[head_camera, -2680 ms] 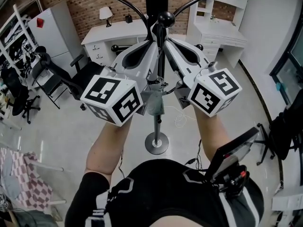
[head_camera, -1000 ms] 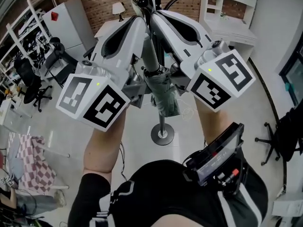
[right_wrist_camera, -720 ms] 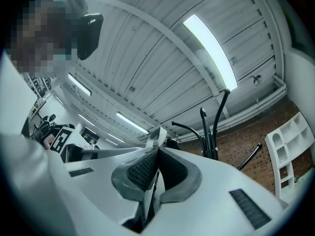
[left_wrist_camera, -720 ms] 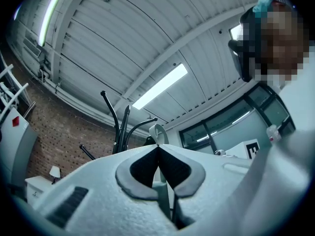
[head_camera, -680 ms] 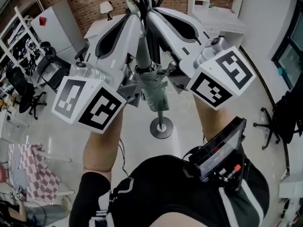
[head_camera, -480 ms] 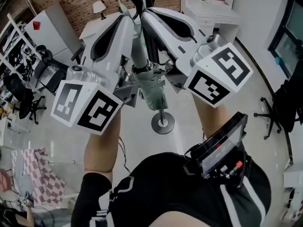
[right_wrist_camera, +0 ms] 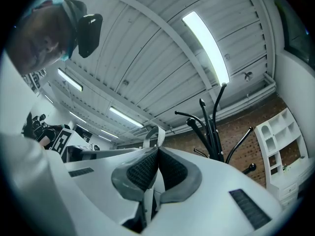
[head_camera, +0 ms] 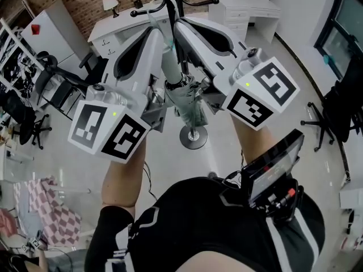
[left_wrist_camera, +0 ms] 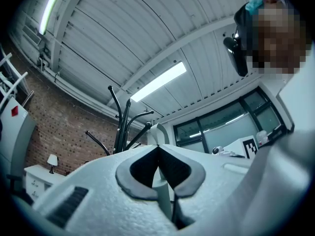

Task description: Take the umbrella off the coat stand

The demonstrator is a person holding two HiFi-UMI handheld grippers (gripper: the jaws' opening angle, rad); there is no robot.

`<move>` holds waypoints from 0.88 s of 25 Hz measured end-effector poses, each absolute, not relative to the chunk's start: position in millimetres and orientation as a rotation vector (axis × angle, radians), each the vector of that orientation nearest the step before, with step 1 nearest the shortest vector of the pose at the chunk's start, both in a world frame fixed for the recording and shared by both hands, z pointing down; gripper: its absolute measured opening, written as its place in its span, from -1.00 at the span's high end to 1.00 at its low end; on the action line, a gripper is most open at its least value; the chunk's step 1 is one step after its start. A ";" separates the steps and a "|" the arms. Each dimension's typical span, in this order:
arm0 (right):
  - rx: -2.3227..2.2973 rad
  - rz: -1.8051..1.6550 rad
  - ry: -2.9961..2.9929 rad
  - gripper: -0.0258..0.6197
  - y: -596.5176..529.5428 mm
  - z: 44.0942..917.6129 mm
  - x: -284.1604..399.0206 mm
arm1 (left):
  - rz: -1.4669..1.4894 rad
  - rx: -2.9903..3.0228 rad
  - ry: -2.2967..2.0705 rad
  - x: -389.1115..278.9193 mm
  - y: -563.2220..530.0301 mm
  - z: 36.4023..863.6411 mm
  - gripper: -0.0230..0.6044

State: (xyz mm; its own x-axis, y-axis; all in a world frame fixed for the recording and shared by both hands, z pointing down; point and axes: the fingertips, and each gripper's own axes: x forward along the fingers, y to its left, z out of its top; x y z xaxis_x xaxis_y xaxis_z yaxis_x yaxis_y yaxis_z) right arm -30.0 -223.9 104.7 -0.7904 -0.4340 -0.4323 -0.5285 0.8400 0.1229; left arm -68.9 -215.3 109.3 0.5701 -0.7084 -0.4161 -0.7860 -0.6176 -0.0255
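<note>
- Head view: the left gripper [head_camera: 159, 35] and the right gripper [head_camera: 181, 27] converge from either side on the folded pale grey-green umbrella [head_camera: 185, 103]. It is held upright between them, in front of the black coat stand [head_camera: 193, 136], whose round base sits on the glossy floor [head_camera: 170, 163]. Each gripper's marker cube [head_camera: 110, 132] shows only black-and-white square patterns, with no readable words. Behind stand a white table [head_camera: 122, 24] with a desk lamp [head_camera: 108, 3], and a white cabinet [head_camera: 48, 30] bearing a small red label too small to read.
- Left gripper view: the jaws are closed on the umbrella's pale handle [left_wrist_camera: 162, 191]. Its wrist strap [left_wrist_camera: 158, 131] rises just above the jaw tips. The coat stand's black hooks [left_wrist_camera: 120, 127] lie to the left, under a ceiling light [left_wrist_camera: 158, 81] and against a brick wall [left_wrist_camera: 54, 132].
- Right gripper view: these jaws also clamp the handle [right_wrist_camera: 150, 195], with their ribbed pads pressed against it. The strap loop [right_wrist_camera: 152, 134] stands clear of the coat stand's hooks [right_wrist_camera: 211, 132] to its right. A white shelf unit [right_wrist_camera: 280, 146] is at the far right.
</note>
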 end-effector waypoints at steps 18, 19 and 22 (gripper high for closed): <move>-0.786 0.193 2.735 0.89 -190.0 182.9 -61.5 | 0.487 -2.690 1.336 -100.2 -181.2 186.1 0.89; -0.789 0.181 2.738 0.89 -189.5 187.8 -62.8 | 0.483 -2.692 1.340 -101.6 -180.1 191.0 0.89; -0.804 0.149 2.748 0.89 -187.2 202.7 -66.2 | 0.473 -2.710 1.350 -105.3 -177.9 206.3 0.89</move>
